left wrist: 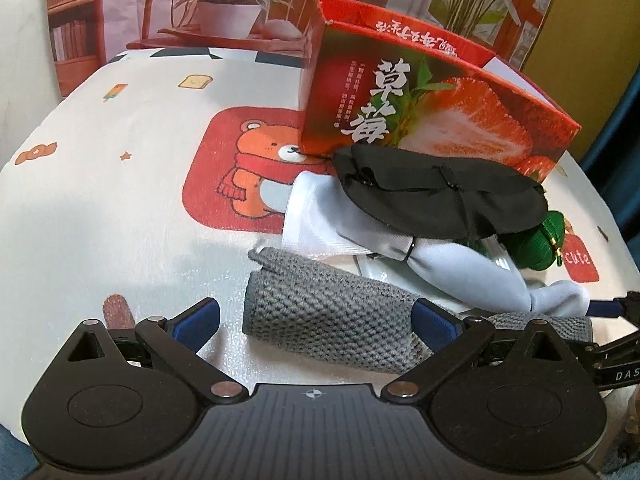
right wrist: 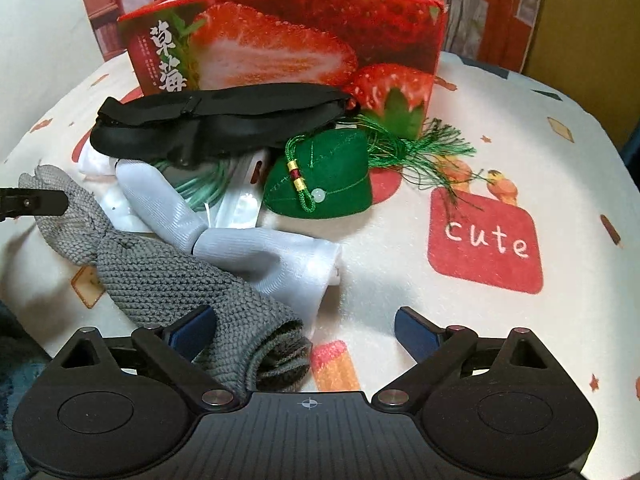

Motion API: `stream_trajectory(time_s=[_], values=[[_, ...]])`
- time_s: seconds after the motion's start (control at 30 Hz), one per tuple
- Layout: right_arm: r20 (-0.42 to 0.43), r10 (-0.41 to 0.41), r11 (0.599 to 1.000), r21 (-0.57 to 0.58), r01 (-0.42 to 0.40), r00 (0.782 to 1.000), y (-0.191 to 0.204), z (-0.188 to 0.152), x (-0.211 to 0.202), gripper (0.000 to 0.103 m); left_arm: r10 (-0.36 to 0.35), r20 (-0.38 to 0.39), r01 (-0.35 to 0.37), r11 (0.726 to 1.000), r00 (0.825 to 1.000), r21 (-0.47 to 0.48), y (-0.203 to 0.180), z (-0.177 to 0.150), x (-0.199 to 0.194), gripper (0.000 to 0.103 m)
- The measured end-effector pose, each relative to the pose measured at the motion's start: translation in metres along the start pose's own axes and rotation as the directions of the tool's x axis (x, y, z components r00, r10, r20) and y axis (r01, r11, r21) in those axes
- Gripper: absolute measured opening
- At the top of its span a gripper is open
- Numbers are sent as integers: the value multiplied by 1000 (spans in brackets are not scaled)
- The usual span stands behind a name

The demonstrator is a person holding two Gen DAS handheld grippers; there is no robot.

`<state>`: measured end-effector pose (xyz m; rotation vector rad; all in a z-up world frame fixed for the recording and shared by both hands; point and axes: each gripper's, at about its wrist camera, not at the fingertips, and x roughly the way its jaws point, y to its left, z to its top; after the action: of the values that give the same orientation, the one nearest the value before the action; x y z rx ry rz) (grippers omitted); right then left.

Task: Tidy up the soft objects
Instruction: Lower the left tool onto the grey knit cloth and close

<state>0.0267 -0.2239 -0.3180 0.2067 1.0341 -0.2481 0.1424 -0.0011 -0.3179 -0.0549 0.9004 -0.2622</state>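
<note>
Grey knitted sock (right wrist: 172, 276) lies stretched across the near part of the tabletop (right wrist: 520, 340), one end under each tool: the right hand-held gripper (right wrist: 304, 330) stands with its jaws wide apart, the sock's rolled cuff against its left pad and nothing clamped, while the left hand-held gripper (left wrist: 316, 326) is likewise spread, the sock's other end lying between its pads. To do this step well, I judge each tool should close squarely on its own end and bite the full thickness of the knit, then lift together so the sock clears the white sock (right wrist: 240, 240) that it touches. Beyond sit a black sleep mask (right wrist: 216, 124) on top of the pile and a green felt sachet (right wrist: 324, 184) with a tassel to the right. Farthest stands the red strawberry carton (right wrist: 288, 40), open at the top and printed with "草莓"; the cloth reads "cute" on a red patch (right wrist: 486, 246).
</note>
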Motion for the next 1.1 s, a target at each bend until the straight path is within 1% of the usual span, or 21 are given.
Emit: stream_trajectory(time_s=[0.13, 0.33, 0.43, 0.5, 0.57, 0.6, 0.63, 0.67, 0.73, 0.83, 0.97, 1.1], values=[[7, 3, 1000, -8, -3, 1000, -2, 4, 5, 101, -3, -11, 3, 1000, 1000, 4, -1, -1, 3, 102], [26, -3, 1000, -11, 4, 1000, -5, 15, 13, 101, -3, -23, 3, 1000, 1000, 12, -3, -1, 9, 99], [42, -25, 999, -19, 25, 999, -7, 23, 19, 100, -9, -19, 9, 1000, 1000, 12, -4, -1, 10, 98], [43, -36, 999, -25, 37, 998, -8, 28, 23, 100, -21, -18, 21, 1000, 1000, 11, -4, -1, 10, 94], [41, -36, 999, -23, 37, 999, -8, 30, 24, 98, -36, -17, 36, 999, 999, 7, -4, -3, 9, 87], [41, -35, 999, -22, 36, 999, -7, 29, 23, 96, -33, -15, 33, 999, 999, 8, -4, -3, 9, 86], [41, -31, 999, -15, 32, 999, -7, 28, 22, 93, -35, -10, 35, 999, 999, 10, -4, -4, 8, 79], [40, -28, 1000, -6, 28, 999, -7, 26, 20, 92, -51, -9, 51, 999, 999, 11, -4, -4, 8, 66], [44, -14, 1000, 25, 13, 999, -9, 23, 14, 89, -83, -16, 83, 997, 996, 11, -5, -4, 7, 54], [48, 8, 998, 62, -11, 999, -13, 17, 4, 87, -83, -12, 84, 996, 996, 33, -9, -6, 5, 49], [56, 39, 994, 98, -45, 998, -16, 10, -14, 85, -86, -22, 86, 996, 996, 27, -8, -7, 5, 48], [41, 63, 994, 90, -67, 997, -10, 3, -24, 80, -83, -30, 84, 996, 996, 28, -8, -9, 5, 48]])
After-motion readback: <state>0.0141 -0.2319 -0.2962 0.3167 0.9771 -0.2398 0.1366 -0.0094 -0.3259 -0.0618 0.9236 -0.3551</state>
